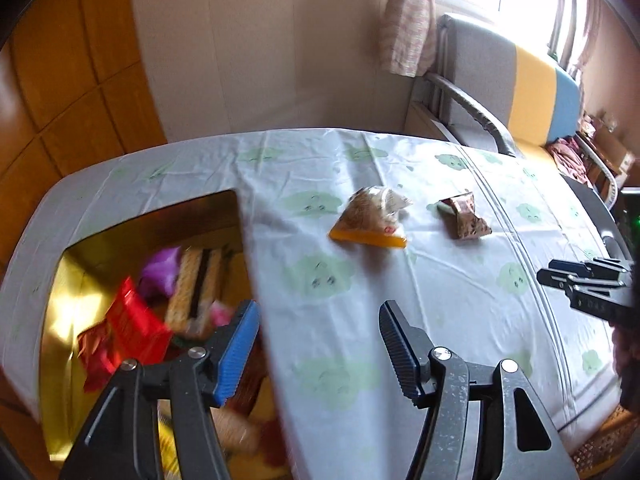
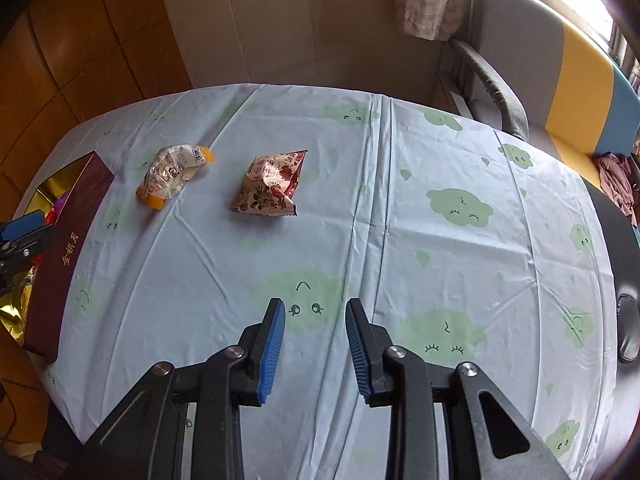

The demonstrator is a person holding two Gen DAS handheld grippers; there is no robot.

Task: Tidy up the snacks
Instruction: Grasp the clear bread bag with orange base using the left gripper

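Observation:
A clear snack packet with orange ends (image 1: 370, 220) (image 2: 174, 174) and a red floral snack packet (image 1: 464, 216) (image 2: 270, 186) lie on the cloud-print tablecloth (image 2: 400, 220). A gold-lined box (image 1: 76, 280) with a maroon wall (image 2: 68, 252) stands at the table's left and holds several snacks, among them a red packet (image 1: 128, 332). My left gripper (image 1: 316, 352) is open and empty, hovering at the box's right edge. My right gripper (image 2: 316, 348) is open and empty above the table's near middle; it also shows at the right edge of the left wrist view (image 1: 584, 284).
A grey sofa with yellow and blue stripes (image 2: 560, 60) stands behind the table's right side, with its armrest (image 2: 492, 84) near the table corner. A wooden cabinet (image 1: 60, 80) stands at the left. A curtain (image 1: 408, 20) hangs by the window.

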